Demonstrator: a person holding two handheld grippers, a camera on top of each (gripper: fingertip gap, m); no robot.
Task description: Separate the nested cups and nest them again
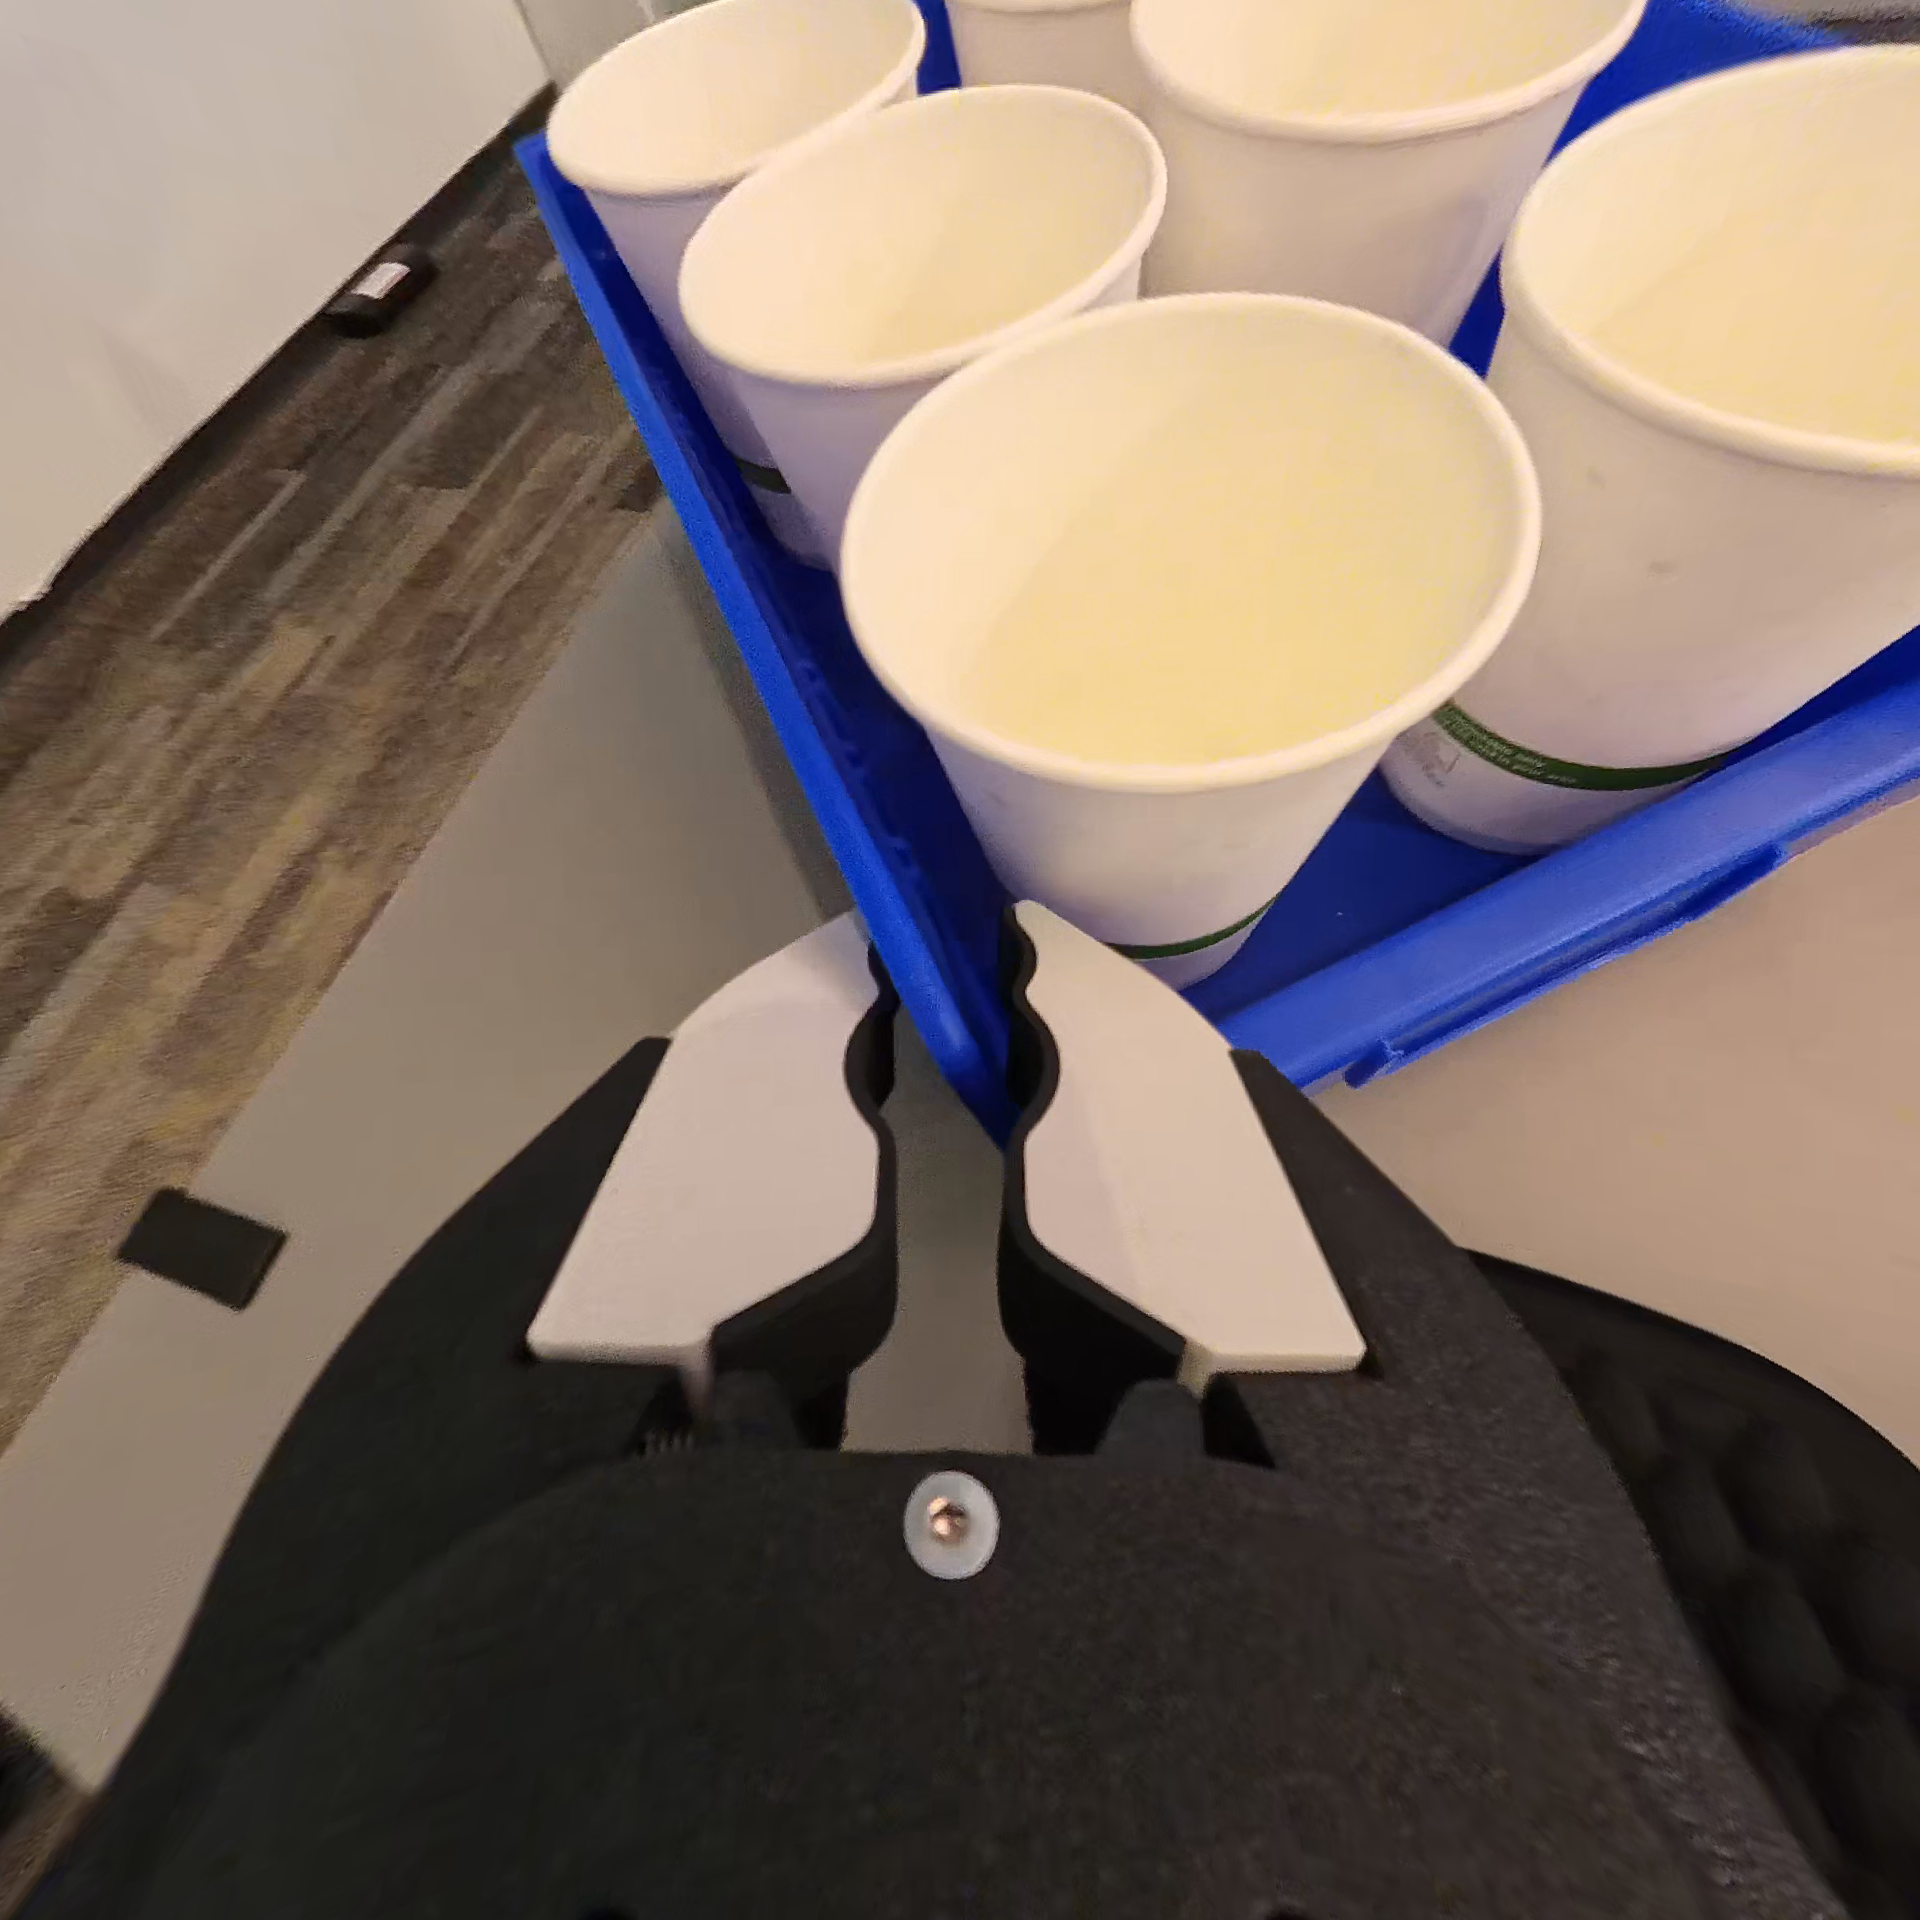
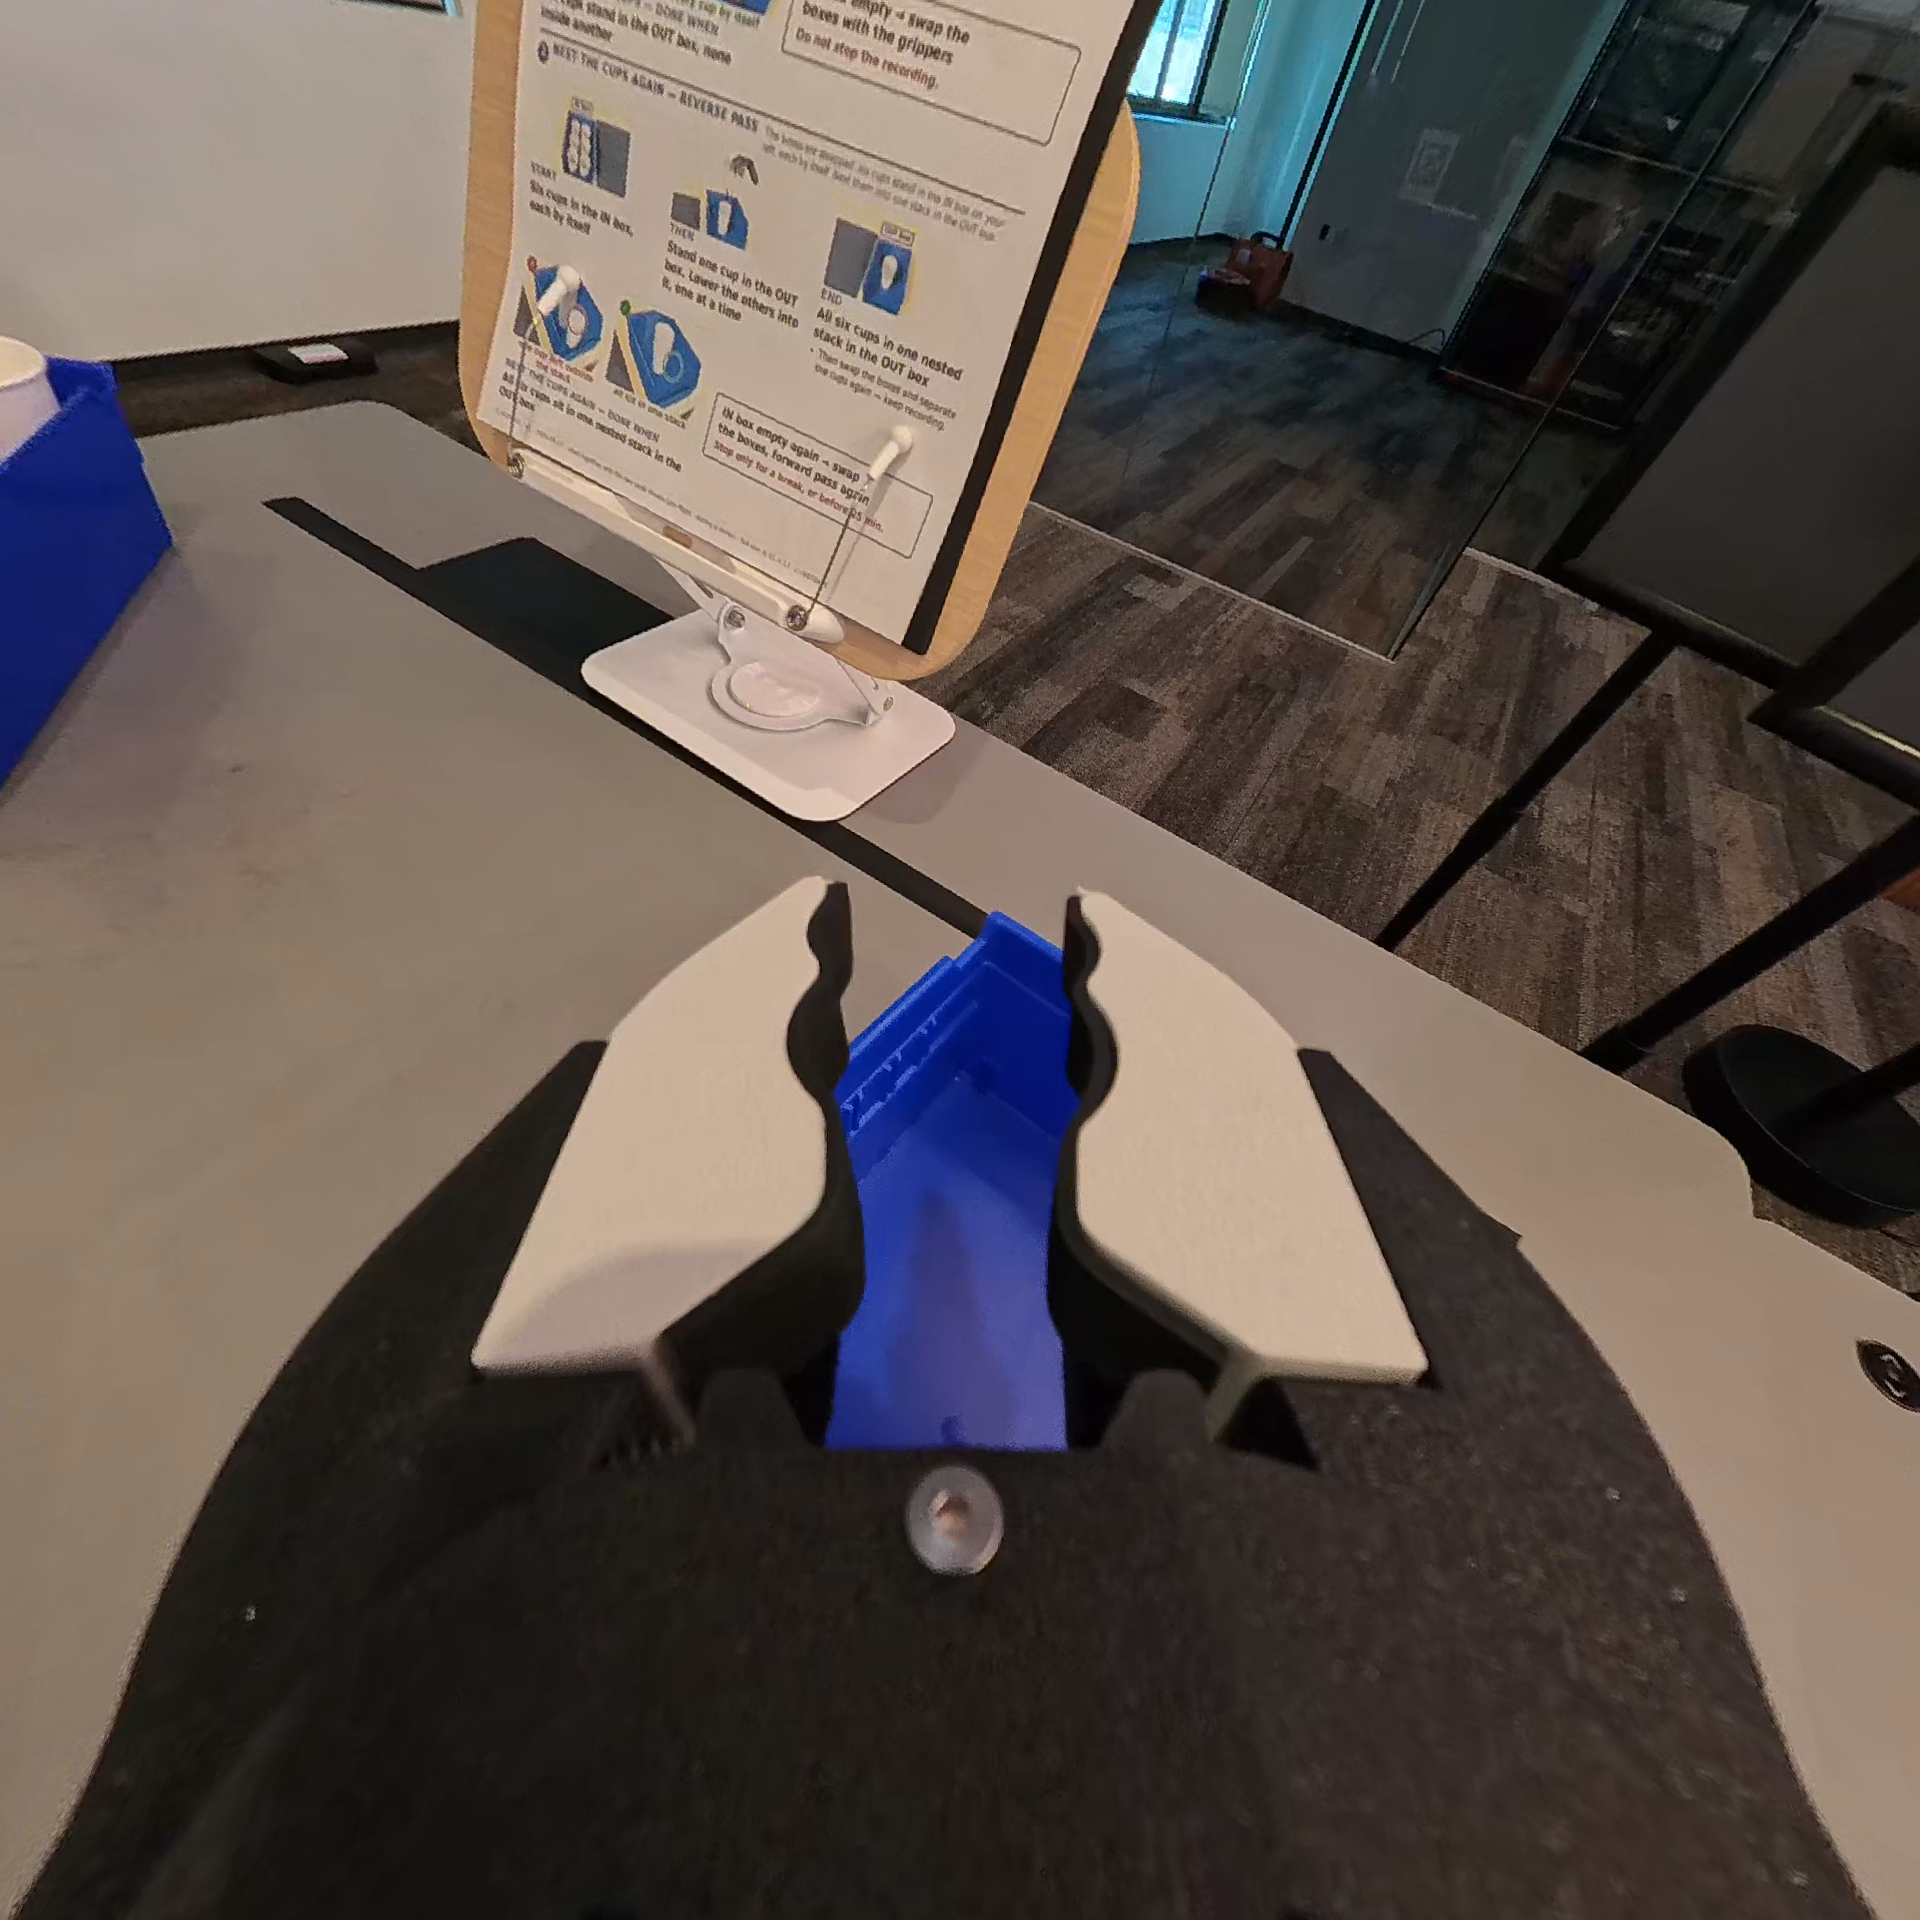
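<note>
Since six cups (image 1: pixel 1184 582) stand apart in the blue box (image 1: pixel 1507 935), nesting comes next. The left gripper (image 1: pixel 948 935) pinches the box's wall; the right gripper (image 2: pixel 951 904), fingers apart, holds nothing over an empty blue box (image 2: pixel 951 1195).

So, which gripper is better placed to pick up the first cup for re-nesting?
Probably the left gripper: its tips sit at the blue tray corner, right by the nearest paper cup. The right gripper hangs open over an empty blue bin, away from the cups.
</note>
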